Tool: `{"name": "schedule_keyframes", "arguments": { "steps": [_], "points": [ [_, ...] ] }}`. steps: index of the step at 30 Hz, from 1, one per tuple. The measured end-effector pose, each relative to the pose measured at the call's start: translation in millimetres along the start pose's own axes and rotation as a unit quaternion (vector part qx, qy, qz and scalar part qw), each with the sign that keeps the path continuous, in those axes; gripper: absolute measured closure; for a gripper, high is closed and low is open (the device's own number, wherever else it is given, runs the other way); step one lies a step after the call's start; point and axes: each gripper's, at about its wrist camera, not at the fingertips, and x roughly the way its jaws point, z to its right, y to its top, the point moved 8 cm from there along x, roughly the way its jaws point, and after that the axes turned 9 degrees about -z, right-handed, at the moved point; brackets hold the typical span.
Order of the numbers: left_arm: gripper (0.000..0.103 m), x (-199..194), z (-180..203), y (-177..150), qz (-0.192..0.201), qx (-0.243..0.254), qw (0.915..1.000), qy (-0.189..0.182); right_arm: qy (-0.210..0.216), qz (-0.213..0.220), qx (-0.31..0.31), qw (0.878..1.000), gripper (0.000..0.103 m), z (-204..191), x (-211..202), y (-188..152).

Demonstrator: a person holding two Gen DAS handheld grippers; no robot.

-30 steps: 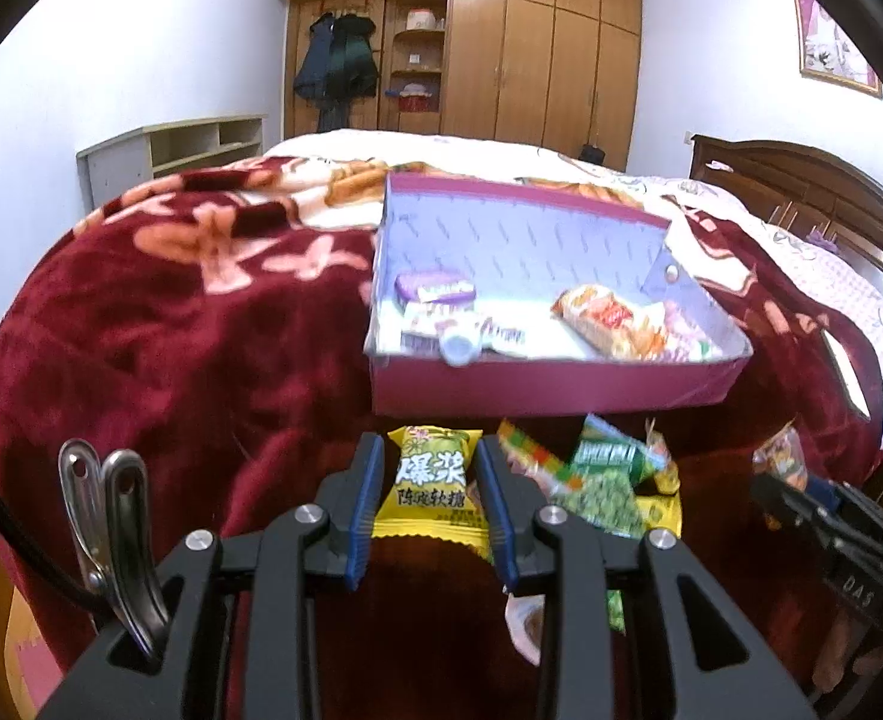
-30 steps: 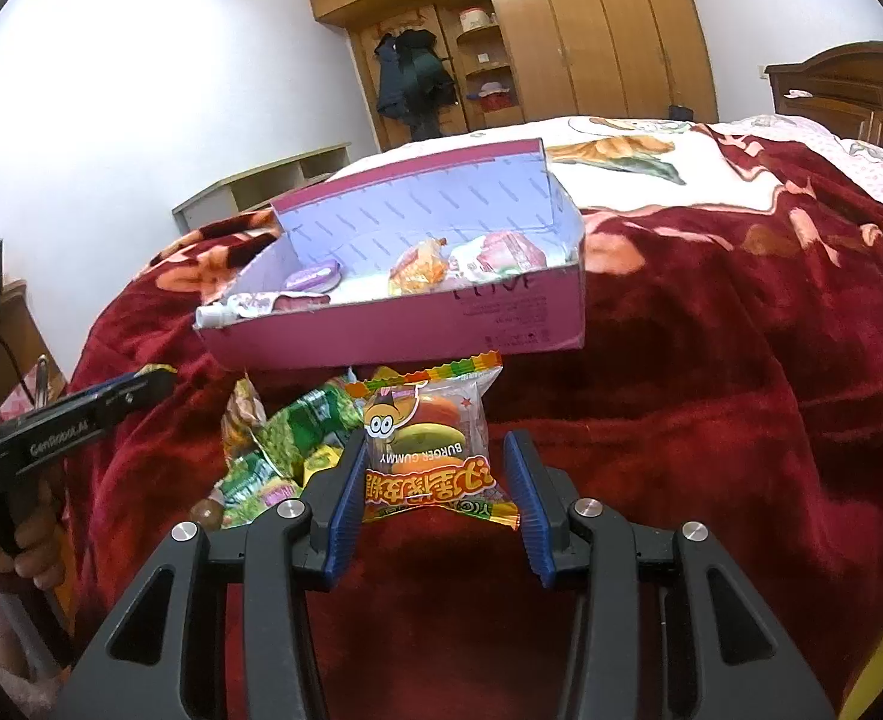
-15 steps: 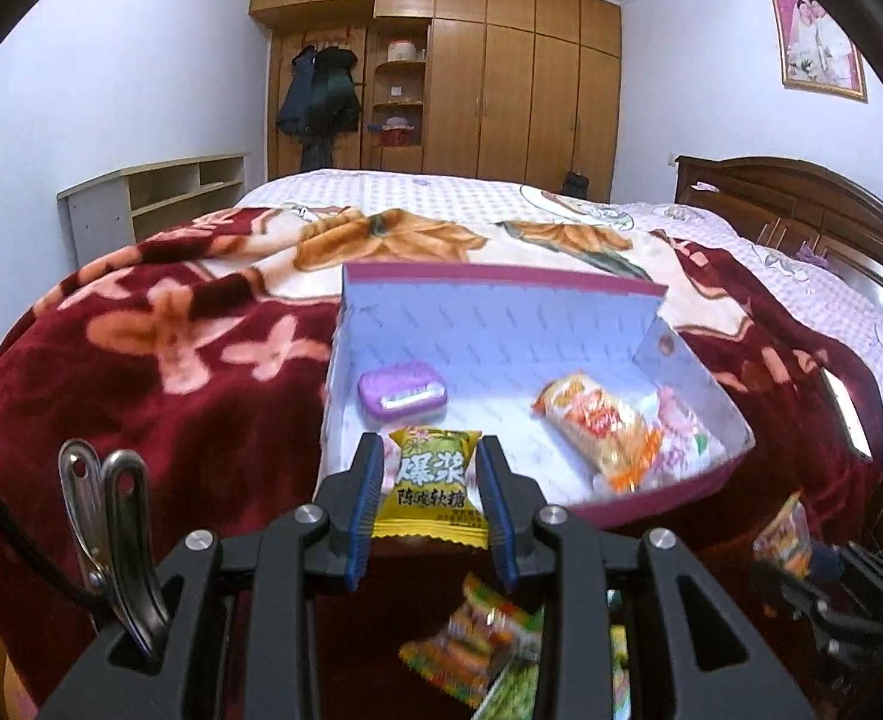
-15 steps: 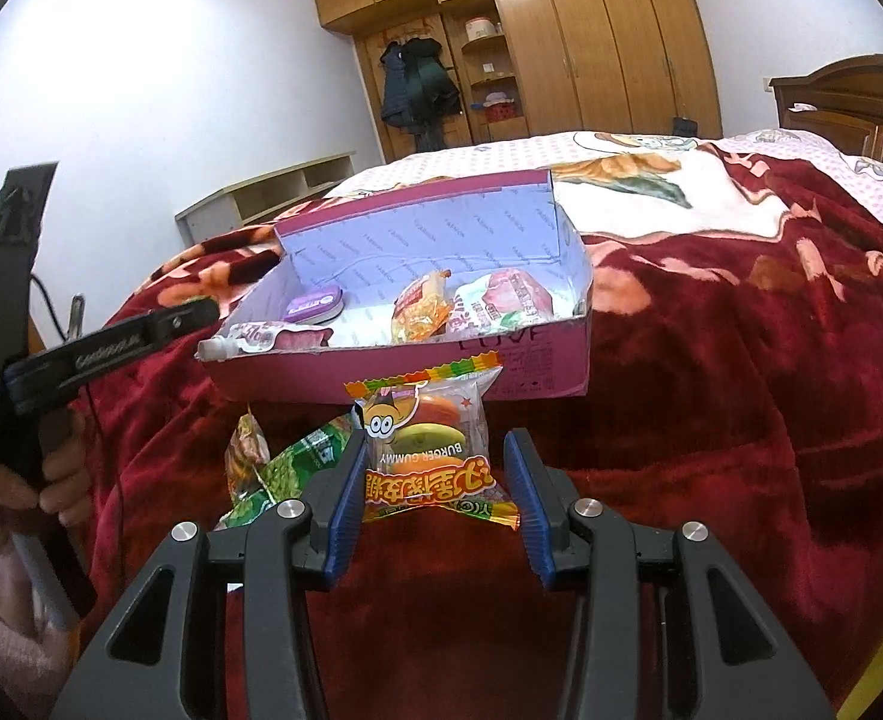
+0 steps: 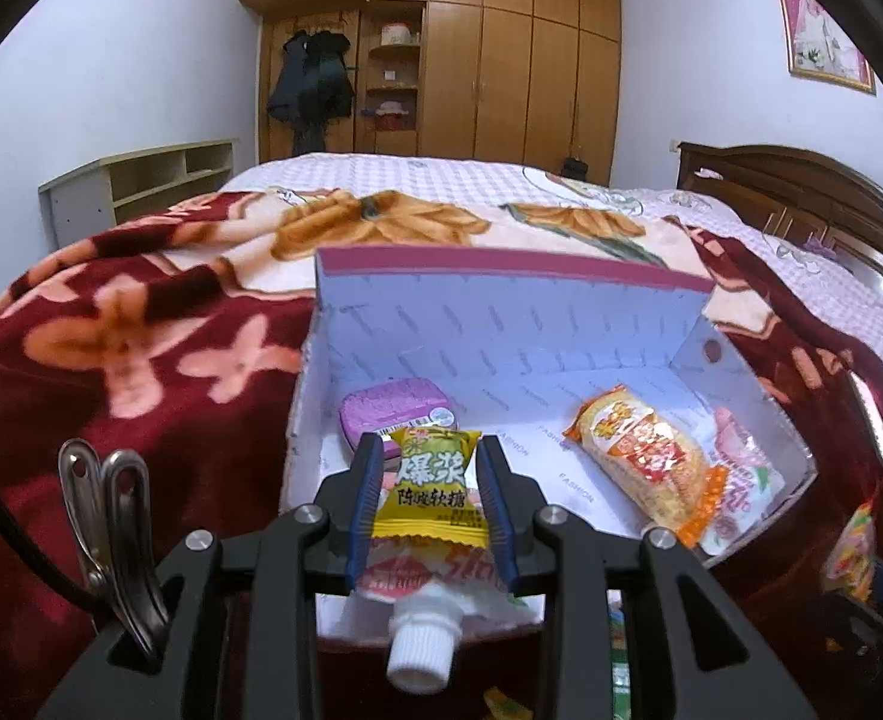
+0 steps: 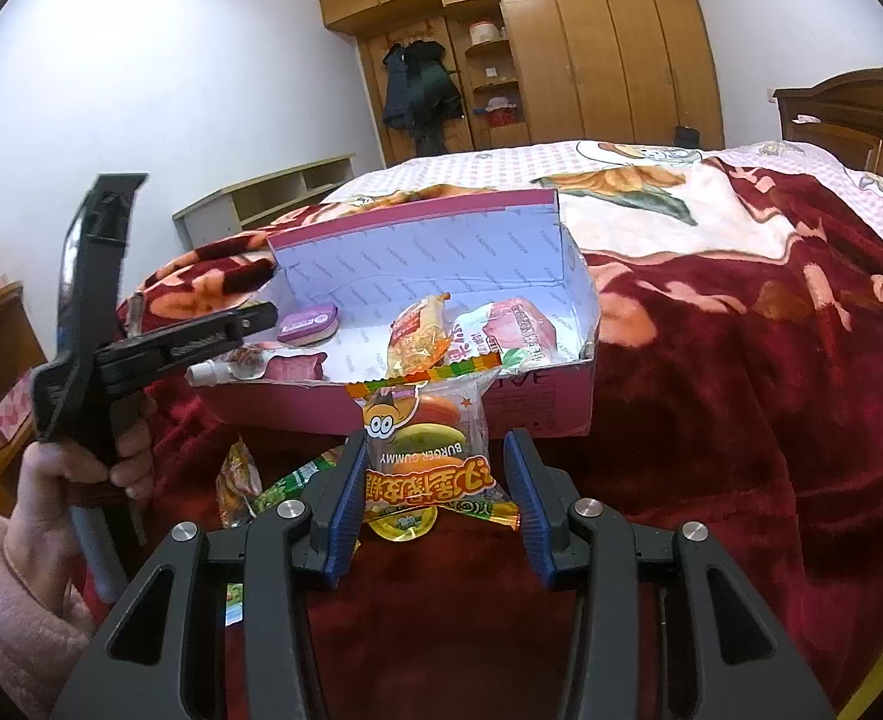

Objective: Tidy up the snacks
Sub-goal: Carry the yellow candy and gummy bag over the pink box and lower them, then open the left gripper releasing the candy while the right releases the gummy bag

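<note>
My left gripper [image 5: 430,450] is shut on a yellow candy packet [image 5: 434,489], hanging over the near left part of the open pink box [image 5: 501,324]. Inside the box lie a purple tin [image 5: 396,414], an orange snack bag [image 5: 639,456], a pink packet [image 5: 741,480] and a pouch with a white cap [image 5: 420,654]. My right gripper [image 6: 435,450] is shut on a clear burger gummy packet [image 6: 426,459], held just short of the box's front wall [image 6: 537,408]. From the right wrist, the left gripper [image 6: 189,342] reaches over the box's left end, and a hand [image 6: 81,462] holds it.
The box sits on a bed with a dark red floral blanket [image 6: 741,420]. Loose green and orange snack packets [image 6: 273,480] lie on the blanket before the box. A wooden headboard [image 5: 801,192] is at the right; a low shelf [image 5: 141,180] and wardrobe [image 5: 501,60] stand behind.
My left gripper carried the yellow packet forward, from in front of the box to over its near left part. The right gripper kept its packet and hardly moved.
</note>
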Motion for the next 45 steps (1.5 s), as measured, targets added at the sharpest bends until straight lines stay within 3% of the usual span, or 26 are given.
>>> {"name": "schedule_keyframes", "arguments": {
  "steps": [9,18,30,45],
  "points": [
    [0.069,14,-2,-2,-0.003,-0.006,1.0000,-0.004,-0.008,0.000,-0.002,1.000,0.057,4,11,13],
    [0.053,19,-9,-2,-0.004,-0.019,0.9998,-0.004,-0.026,0.016,-0.004,1.000,0.057,11,23,41],
    [0.051,18,-4,-2,0.000,-0.013,0.9999,0.002,-0.043,0.009,0.016,0.999,0.057,33,65,78],
    [0.048,17,-3,-3,0.002,-0.010,0.9999,0.002,-0.053,-0.005,-0.002,0.999,0.056,29,97,81]
  ]
}}
